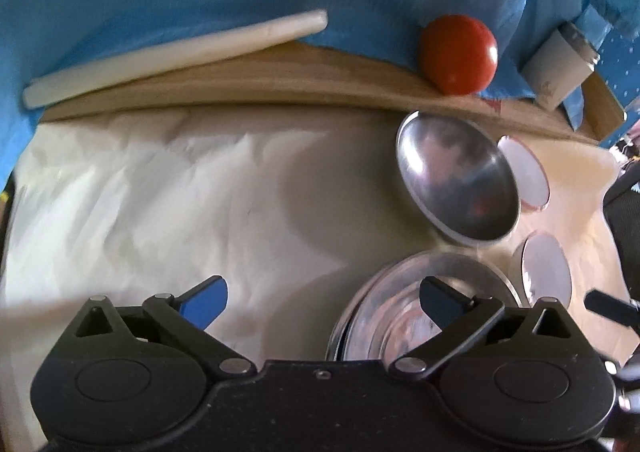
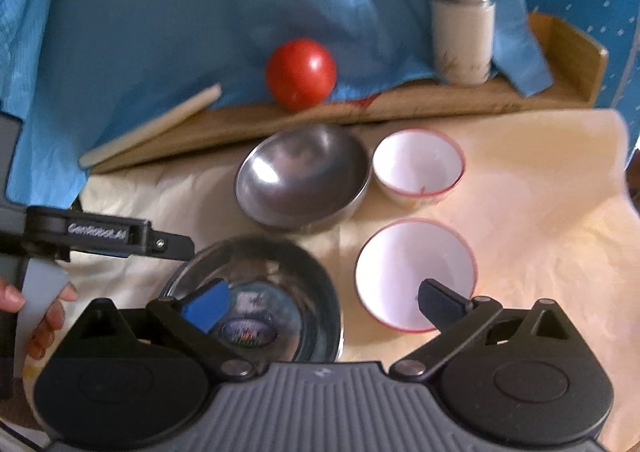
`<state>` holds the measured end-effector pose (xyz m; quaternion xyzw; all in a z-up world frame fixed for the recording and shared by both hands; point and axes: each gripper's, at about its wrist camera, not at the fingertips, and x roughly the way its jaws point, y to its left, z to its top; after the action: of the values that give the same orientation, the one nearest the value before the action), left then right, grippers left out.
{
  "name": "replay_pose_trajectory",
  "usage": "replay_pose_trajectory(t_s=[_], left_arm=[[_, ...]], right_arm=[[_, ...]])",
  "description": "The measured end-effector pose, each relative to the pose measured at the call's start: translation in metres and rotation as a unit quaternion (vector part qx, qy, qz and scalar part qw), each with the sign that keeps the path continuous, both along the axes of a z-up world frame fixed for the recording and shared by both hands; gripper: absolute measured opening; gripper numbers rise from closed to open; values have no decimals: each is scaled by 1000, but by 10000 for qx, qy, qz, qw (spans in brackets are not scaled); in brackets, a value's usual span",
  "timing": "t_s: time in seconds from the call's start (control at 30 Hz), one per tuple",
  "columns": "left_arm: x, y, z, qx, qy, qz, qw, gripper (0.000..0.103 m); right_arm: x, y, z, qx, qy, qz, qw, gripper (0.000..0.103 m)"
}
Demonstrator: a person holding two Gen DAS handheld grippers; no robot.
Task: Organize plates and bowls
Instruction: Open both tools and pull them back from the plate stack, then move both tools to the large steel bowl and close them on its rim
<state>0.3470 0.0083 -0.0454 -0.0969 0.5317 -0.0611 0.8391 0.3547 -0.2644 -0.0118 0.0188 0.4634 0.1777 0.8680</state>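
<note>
A steel bowl sits at the back beside a small white red-rimmed bowl. A steel plate lies in front, next to a larger white red-rimmed bowl. My right gripper is open above the plate and that bowl, holding nothing. My left gripper is open and empty; its right finger hangs over the steel plate, with the steel bowl and both white bowls beyond. The left gripper also shows in the right wrist view.
Everything rests on a cream cloth over a wooden board. Behind are a red ball, a white rod, a white canister and blue fabric.
</note>
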Motion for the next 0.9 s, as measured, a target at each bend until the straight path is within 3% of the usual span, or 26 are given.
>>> replay_pose_trajectory(t_s=[0.23,0.4,0.53,0.7,0.9], left_arm=[[28,0,-4,-240,8,198,9995,102],[41,-2,-3,-181,97,278,9994,102],[55,-7,-5,-128,169,364,9991,102],[71,-15,-10,-73,291,355,9989,102],[86,-25,-18,13,424,263,9988,102]], right_arm=[[8,-8,9,-257,-2,-234,9994,103],[44,-22,2,528,551,-668,9948,103],[70,-26,-2,1047,750,-662,9895,100],[92,-17,-12,1120,783,-524,9892,98],[109,-11,-26,1079,964,-602,9876,84]])
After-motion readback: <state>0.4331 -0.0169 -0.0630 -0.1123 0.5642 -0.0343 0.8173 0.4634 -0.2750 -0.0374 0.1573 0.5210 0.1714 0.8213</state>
